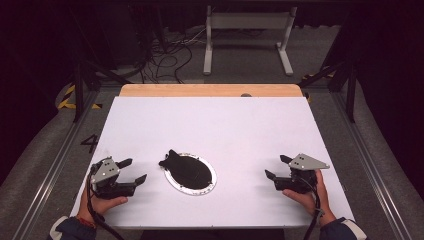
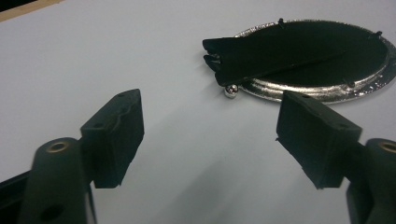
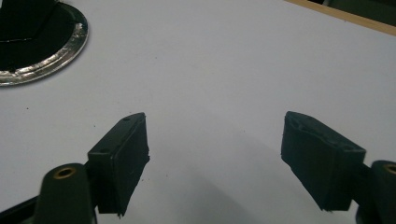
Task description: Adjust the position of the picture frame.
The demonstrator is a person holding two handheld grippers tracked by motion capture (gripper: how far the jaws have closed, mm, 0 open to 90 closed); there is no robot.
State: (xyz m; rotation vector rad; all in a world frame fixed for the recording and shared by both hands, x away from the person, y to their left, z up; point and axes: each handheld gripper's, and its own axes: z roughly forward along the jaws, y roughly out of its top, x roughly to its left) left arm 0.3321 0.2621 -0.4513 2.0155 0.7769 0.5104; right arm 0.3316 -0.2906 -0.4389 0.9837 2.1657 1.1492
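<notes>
Both pairs of jaws stand spread wide with nothing between them. The left gripper (image 1: pixel 131 170) rests on the white table top (image 1: pixel 215 125) near its front left corner, held by the person's left hand (image 1: pixel 102 204), its 2 black jaws pointing toward the middle of the table. The right gripper (image 1: pixel 278 167) sits near the front right, held by the right hand (image 1: pixel 309 196), its jaws also pointing inward.

Between the 2 grippers, somewhat nearer the left one, lies an oval silver-rimmed plate (image 1: pixel 206 187) with a dark centre. A flat black piece (image 1: pixel 172 161) rests across it, and one end juts past the rim on the side toward the left gripper. In the left gripper view, that overhanging end (image 2: pixel 233 56) looks notched or layered, and a small shiny ball (image 2: pixel 230 91) lies on the table just beside the rim (image 2: pixel 299 91), under the overhang. What the black piece is cannot be told.

Judged from this, the work is at its starting step: both grippers are parked apart from the plate, touching nothing. The next move likely calls for the left gripper to travel forward to the jutting end, keeping the jaws wide until they straddle it, and to avoid knocking the loose ball.
</notes>
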